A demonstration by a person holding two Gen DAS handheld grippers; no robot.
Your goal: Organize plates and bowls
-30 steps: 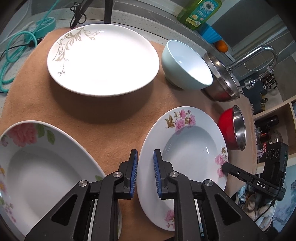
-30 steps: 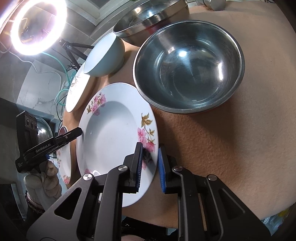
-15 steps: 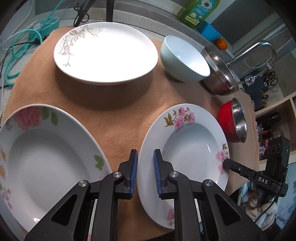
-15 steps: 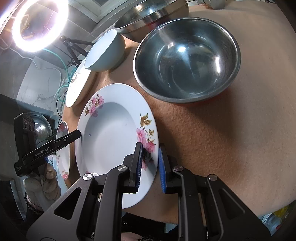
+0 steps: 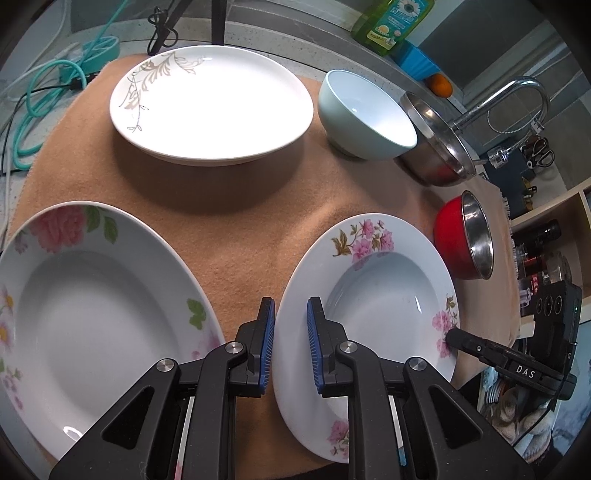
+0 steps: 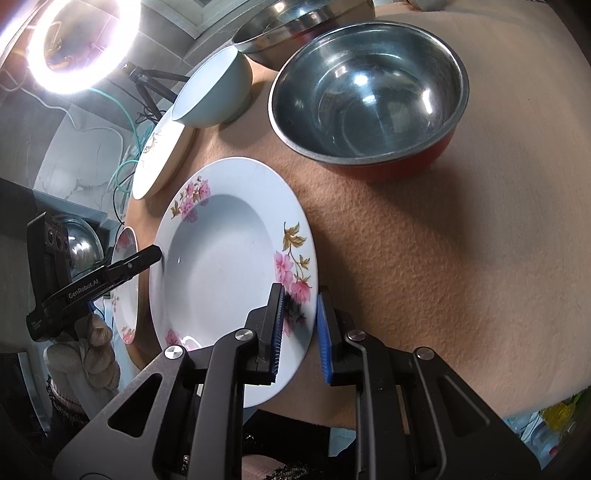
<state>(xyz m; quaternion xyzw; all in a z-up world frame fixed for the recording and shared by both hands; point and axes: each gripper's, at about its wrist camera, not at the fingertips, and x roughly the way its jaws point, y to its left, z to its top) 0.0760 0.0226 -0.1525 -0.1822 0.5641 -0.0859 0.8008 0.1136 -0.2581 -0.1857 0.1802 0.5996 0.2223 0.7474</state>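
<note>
A small deep plate with pink flowers (image 5: pixel 373 295) (image 6: pixel 221 266) is held off the brown mat between both grippers. My left gripper (image 5: pixel 291 339) straddles its left rim, one finger on each side. My right gripper (image 6: pixel 300 325) straddles the opposite rim the same way. Both grip the rim. A larger deep plate with rose print (image 5: pixel 92 306) lies at the left. A flat white plate with a grey leaf pattern (image 5: pixel 210 103) lies at the back. A pale blue bowl (image 5: pixel 365 114) stands beside it. A red steel bowl (image 6: pixel 369 96) stands close on the right.
A larger steel bowl (image 5: pixel 436 144) stands behind the blue bowl, near the tap (image 5: pixel 509 99). A dish soap bottle (image 5: pixel 391 22) stands at the back. Teal cables (image 5: pixel 55 92) lie left of the brown mat (image 5: pixel 240 229). A ring light (image 6: pixel 74 44) stands beyond the plates.
The left wrist view has pulled back and risen, so more of the rose plate shows. The small flowered plate keeps its place between both grippers and has lifted with them.
</note>
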